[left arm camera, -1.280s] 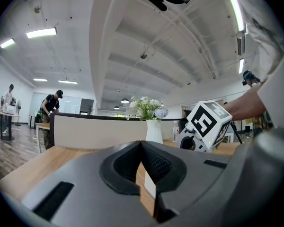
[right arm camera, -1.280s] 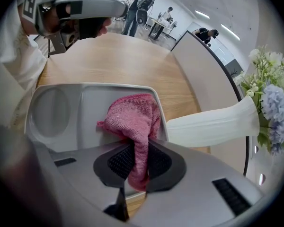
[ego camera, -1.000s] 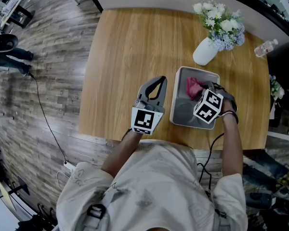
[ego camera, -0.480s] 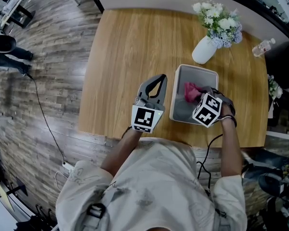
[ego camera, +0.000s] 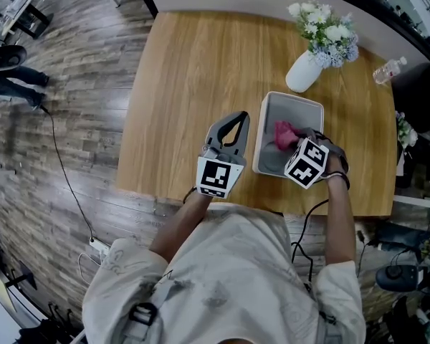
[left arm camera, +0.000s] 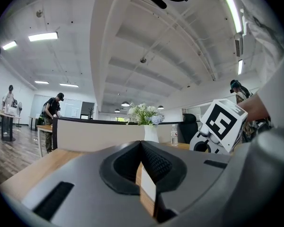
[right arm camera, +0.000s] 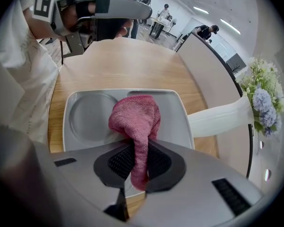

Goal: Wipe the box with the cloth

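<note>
A grey open box (ego camera: 269,113) (right arm camera: 71,141) stands on the wooden table, right of centre. A pink cloth (ego camera: 284,134) (right arm camera: 135,122) hangs inside it, bunched against the box's floor. My right gripper (ego camera: 303,140) (right arm camera: 138,162) is shut on the cloth's tail, reaching into the box from the near right. My left gripper (ego camera: 236,124) (left arm camera: 141,161) hovers just left of the box, level and pointing away, its jaws closed together with nothing between them.
A white vase with flowers (ego camera: 305,72) (right arm camera: 227,115) stands just beyond the box. A water bottle (ego camera: 387,70) lies at the table's far right. The table's near edge (ego camera: 201,199) runs close below both grippers. People stand at desks far off (left arm camera: 52,110).
The right gripper with the cloth has shifted slightly leftward and farther inside the box. The left gripper has stayed where it was.
</note>
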Available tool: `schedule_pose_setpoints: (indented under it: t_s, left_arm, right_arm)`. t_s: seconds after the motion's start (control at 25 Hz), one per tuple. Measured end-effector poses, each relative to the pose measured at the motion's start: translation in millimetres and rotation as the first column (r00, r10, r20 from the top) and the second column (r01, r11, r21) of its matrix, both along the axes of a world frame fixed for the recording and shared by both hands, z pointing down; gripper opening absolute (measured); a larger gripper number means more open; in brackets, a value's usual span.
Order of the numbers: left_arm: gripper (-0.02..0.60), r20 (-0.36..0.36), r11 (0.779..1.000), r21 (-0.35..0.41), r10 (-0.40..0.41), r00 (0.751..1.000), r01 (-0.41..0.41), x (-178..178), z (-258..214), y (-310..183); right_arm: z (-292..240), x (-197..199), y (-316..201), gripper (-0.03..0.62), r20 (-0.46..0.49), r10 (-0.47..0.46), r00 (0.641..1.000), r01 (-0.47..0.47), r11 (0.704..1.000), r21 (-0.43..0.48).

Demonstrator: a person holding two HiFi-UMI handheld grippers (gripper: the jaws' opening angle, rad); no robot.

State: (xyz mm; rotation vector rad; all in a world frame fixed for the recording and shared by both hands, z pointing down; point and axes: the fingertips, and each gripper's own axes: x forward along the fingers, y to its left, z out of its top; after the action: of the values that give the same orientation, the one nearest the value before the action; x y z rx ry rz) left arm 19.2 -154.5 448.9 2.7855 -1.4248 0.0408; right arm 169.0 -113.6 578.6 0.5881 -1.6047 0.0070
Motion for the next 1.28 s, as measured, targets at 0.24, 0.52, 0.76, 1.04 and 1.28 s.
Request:
schedule_pose_setpoints:
  t_s: [0.24,0.52,0.76,1.04,1.28]
  left_arm:
    - [0.012,-0.004,1.0,0.0,-0.012,1.0,0.012,-7.1,-1.6,9.2]
    - [0.012,-0.013,1.0,-0.012,-0.002,1.0,0.002,-7.3,2.4,21.2]
    - [0.012,-0.02,1.0,-0.02,0.018,1.0,-0.018,-3.8,4.5,33.8]
    - [0.012,-0.026,0.999,-0.025,0.04,0.999,-0.04,3.2,6.3,41.3]
    - [0.012,-0.026,0.998,-0.021,0.054,0.998,-0.055,12.5,4.9,42.0]
  right_arm:
    - [-5.2,-3.7,10.4,0.061,-0.023,-0.01,1.0,0.01,1.0,-0.009]
    - [-6.6,-12.5,39.9,0.061,0.007,0.002,1.0,-0.002,0.999,-0.047]
    - [-8.6,-14.8,64.7,0.061,0.032,0.033,0.999,-0.031,0.998,-0.057]
    - [-10.6,-12.6,96.1,0.061,0.038,0.068,0.997,-0.064,0.992,-0.105]
    - [-10.8,-8.4,109.5,0.061,0.034,0.079,0.996,-0.073,0.986,-0.152]
